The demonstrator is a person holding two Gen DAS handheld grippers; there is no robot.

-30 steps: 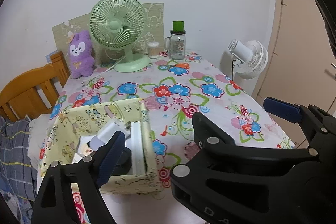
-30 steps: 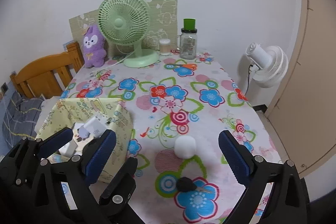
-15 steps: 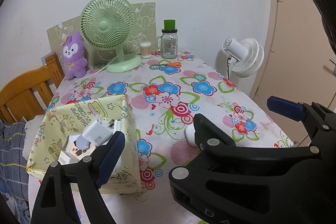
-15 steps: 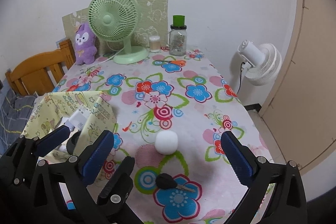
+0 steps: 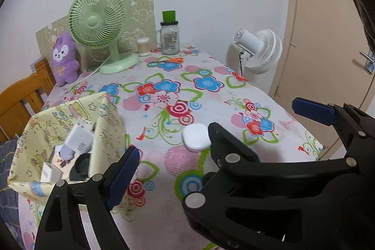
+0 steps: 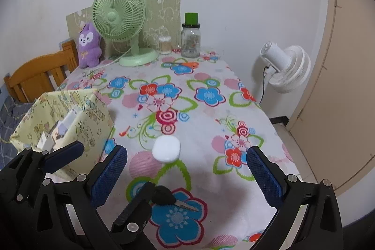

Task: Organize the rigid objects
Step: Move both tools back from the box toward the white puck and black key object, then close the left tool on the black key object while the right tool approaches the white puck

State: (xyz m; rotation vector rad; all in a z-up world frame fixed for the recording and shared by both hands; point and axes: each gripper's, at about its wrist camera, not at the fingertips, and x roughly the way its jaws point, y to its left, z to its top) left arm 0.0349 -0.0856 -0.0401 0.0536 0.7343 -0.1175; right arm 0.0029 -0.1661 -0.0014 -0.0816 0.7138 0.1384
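A white rounded case (image 6: 166,149) lies on the flowered tablecloth, and a black car key (image 6: 167,197) lies nearer to me. The case also shows in the left wrist view (image 5: 196,137). A yellow patterned box (image 5: 58,132) at the left holds a white charger (image 5: 79,139) and other small items; it also shows in the right wrist view (image 6: 65,121). My right gripper (image 6: 187,172) is open and empty above the key and case. My left gripper (image 5: 215,139) is open and empty beside the box; it also appears in the right wrist view (image 6: 82,161).
At the table's back stand a green fan (image 6: 121,22), a purple plush toy (image 6: 88,48), a glass jar with a green lid (image 6: 191,38) and a cotton swab pot (image 6: 165,45). A white fan (image 6: 286,65) stands beyond the right edge. A wooden chair (image 6: 35,76) is at the left.
Both grippers have drawn back and shifted right. The box has slid left in both views, and the white case has come into the left wrist view. Both grippers stay open.
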